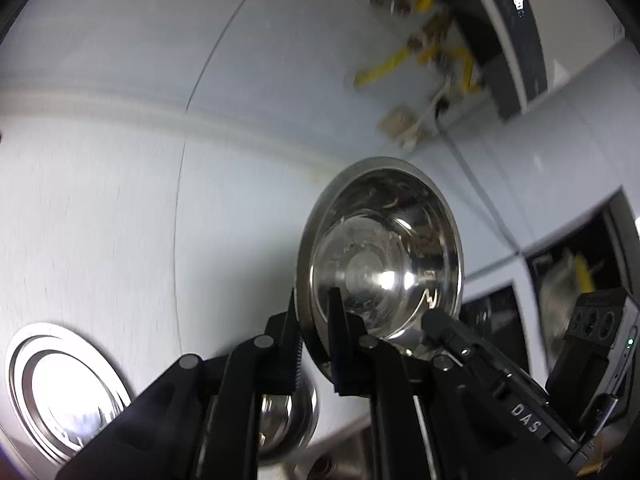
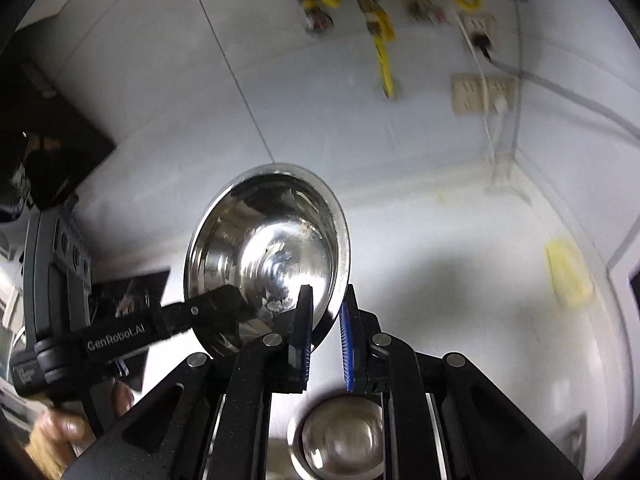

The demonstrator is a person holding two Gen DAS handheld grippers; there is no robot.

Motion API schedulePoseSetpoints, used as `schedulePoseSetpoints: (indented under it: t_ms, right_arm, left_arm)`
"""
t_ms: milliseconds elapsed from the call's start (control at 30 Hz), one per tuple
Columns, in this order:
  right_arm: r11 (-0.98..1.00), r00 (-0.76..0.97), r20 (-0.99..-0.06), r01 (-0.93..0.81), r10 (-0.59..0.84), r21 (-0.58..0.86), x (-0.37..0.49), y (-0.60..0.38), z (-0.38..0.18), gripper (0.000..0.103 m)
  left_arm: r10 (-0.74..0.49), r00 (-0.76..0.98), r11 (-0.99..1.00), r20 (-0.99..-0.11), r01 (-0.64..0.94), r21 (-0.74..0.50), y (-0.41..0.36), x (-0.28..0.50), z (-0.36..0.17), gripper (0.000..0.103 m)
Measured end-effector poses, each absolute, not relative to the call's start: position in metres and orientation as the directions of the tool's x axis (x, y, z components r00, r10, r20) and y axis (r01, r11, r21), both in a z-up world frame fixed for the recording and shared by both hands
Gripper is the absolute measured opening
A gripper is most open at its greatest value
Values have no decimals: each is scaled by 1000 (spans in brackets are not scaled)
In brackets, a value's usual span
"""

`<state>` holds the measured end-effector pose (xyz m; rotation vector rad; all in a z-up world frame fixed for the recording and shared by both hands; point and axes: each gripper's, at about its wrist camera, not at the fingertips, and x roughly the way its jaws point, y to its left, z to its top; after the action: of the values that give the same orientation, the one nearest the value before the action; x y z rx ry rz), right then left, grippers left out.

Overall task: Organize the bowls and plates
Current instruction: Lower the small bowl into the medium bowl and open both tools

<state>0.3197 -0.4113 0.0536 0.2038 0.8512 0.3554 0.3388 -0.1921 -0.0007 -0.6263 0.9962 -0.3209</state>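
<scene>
A shiny steel bowl [image 1: 384,256] hangs in the air, tilted so its inside faces both cameras. My left gripper [image 1: 314,320] is shut on its left rim, one finger inside and one outside. My right gripper [image 2: 326,320] is shut on the right rim of the same bowl [image 2: 268,248]. The right gripper [image 1: 436,320] meets the bowl's lower right edge in the left wrist view. In the right wrist view the left gripper [image 2: 224,304] comes in from the left. Below lie a second steel bowl [image 2: 340,436] and a flat steel plate [image 1: 60,392].
The second bowl [image 1: 288,420] sits on a pale counter beneath my fingers. Behind stands a white tiled wall [image 2: 320,120] with yellow hoses [image 2: 384,60], a socket plate [image 2: 480,92] and cables. A hand [image 2: 60,428] grips the left tool's handle.
</scene>
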Motion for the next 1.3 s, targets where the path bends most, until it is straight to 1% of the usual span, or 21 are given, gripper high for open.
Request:
schedulePoseSetpoints:
  t_ms: [100,167,233,333,433,567,733,933,1100,1167,1233,1300]
  right_arm:
    - [922,528,-757,-188,385,338,288,-423,5,12]
    - [919,470,-791,-153,391,364,281,-429,-31,12]
    - [913,405,-821,-115,403,392,276,-434,-69,12]
    - [909,317,-854,-71,412,412,275,-435,-123,12]
    - [905,270,-867,-46,419,424,282,-435,-154,12]
    - [902,262,-867,-38,424,430,292,-440,-166,12]
    - [903,258,-869,-37,423,429,288,-439,-167,12]
    - [901,257,-867,-34,426,433,282,-437,-166,12]
    - [918,272,-881,-24,387,396,281,-437,-166,12]
    - [923,280,-884,-26,375,383,281,-439,-164,12]
    - [926,288,-884,-28,368,377,280,-439,-162,12]
    - [930,300,-883,-36,360,367,280,-439,-158,12]
  left_arm:
    - [-538,408,784,-738,-78,-615,-211,314,-54,10]
    - [-528,321,800,-786,-123,-588,-217,302,-97,10]
    - [-518,261,810,-815,-157,-565,-220,292,-129,10]
    - [-466,204,850,-861,-169,-500,-230,286,-161,10]
    - [-452,171,856,-875,-193,-480,-232,284,-180,10]
    - [-437,165,866,-884,-187,-463,-243,292,-189,12]
    - [-421,171,876,-891,-178,-448,-268,300,-193,12]
    - [-418,167,879,-893,-175,-444,-258,303,-197,13]
    - [-417,171,884,-893,-153,-442,-254,302,-195,13]
    - [-402,191,894,-896,-131,-429,-256,302,-190,16]
    - [-401,204,896,-893,-113,-429,-258,302,-186,28]
    - [-379,224,909,-898,-91,-407,-259,302,-179,31]
